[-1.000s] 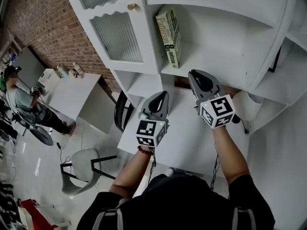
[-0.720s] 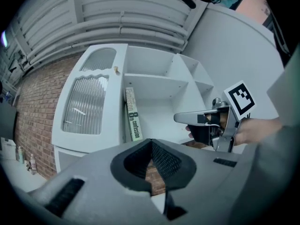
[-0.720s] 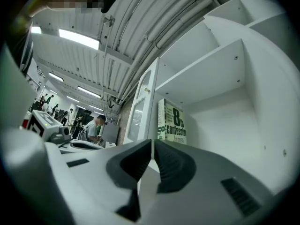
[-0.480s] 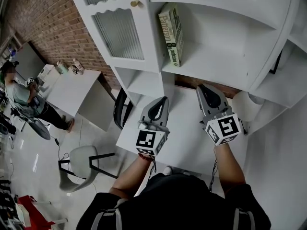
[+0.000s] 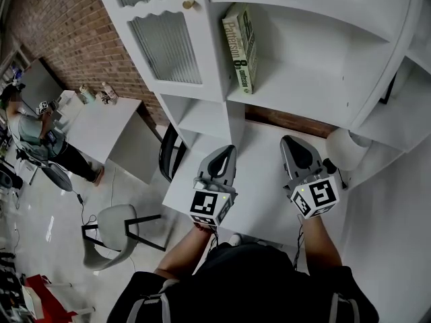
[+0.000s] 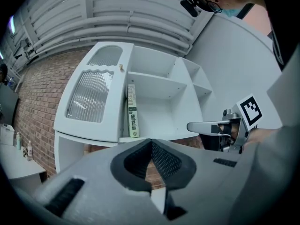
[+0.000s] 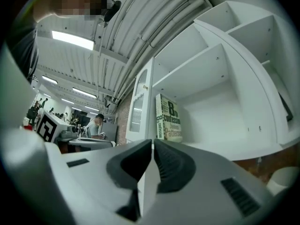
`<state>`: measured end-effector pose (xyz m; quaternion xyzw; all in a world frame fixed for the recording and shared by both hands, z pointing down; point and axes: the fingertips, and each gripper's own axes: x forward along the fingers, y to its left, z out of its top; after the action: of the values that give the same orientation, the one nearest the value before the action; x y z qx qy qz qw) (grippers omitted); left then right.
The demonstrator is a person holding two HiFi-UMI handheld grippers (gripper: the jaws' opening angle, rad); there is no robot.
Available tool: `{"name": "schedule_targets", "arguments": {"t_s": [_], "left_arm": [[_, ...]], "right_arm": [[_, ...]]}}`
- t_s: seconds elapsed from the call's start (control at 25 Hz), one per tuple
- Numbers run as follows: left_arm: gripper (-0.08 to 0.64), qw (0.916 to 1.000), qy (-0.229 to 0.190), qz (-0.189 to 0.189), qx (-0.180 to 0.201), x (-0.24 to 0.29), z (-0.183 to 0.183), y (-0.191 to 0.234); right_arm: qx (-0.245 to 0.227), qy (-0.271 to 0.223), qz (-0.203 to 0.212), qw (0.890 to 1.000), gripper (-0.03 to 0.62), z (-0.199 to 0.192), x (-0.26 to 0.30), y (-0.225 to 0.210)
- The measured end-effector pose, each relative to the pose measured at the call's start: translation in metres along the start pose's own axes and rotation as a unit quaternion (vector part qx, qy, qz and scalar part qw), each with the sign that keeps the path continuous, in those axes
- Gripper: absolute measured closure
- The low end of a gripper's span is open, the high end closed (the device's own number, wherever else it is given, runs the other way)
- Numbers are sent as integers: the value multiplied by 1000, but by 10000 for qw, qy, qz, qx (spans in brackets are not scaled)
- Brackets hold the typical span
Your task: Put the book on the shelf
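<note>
- The book point(image 5: 240, 48) stands upright at the left end of the shelf point(image 5: 296, 96), its spine facing out, right beside the compartment's left wall. To my eye the placing looks done.
- Nothing braces the book's open side, because the rest of the shelf is bare. If it is not square on its bottom edge, or if you bump the cabinet, it could tip over flat or slide toward the front lip.
- Your right tool point(image 5: 291, 141) is near a white rounded object point(image 5: 343, 150) at the back of the desk point(image 5: 262, 200). A careless sideways swing there could knock it.
- Your left tool point(image 5: 227, 151) has its jaws pressed together with nothing between them. The left gripper view shows only the cabinet beyond its tips.
- Your right tool is likewise closed on nothing, and the book is well ahead of it, not in its grip.
- You hold both hands low over the desk, below the shelf, side by side but apart. The tools point roughly level toward the cabinet, with the marker cubes facing back toward you.
</note>
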<state>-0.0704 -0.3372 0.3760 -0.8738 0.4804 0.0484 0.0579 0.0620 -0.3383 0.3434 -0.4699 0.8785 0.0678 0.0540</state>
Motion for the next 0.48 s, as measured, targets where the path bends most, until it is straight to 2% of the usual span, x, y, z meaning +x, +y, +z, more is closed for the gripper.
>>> {"name": "schedule_targets", "arguments": {"t_s": [0.48], "left_arm": [[541, 9997, 222, -76, -112, -14, -22, -13]], "right_arm": [[325, 286, 234, 9988, 552, -28, -23, 23]]}}
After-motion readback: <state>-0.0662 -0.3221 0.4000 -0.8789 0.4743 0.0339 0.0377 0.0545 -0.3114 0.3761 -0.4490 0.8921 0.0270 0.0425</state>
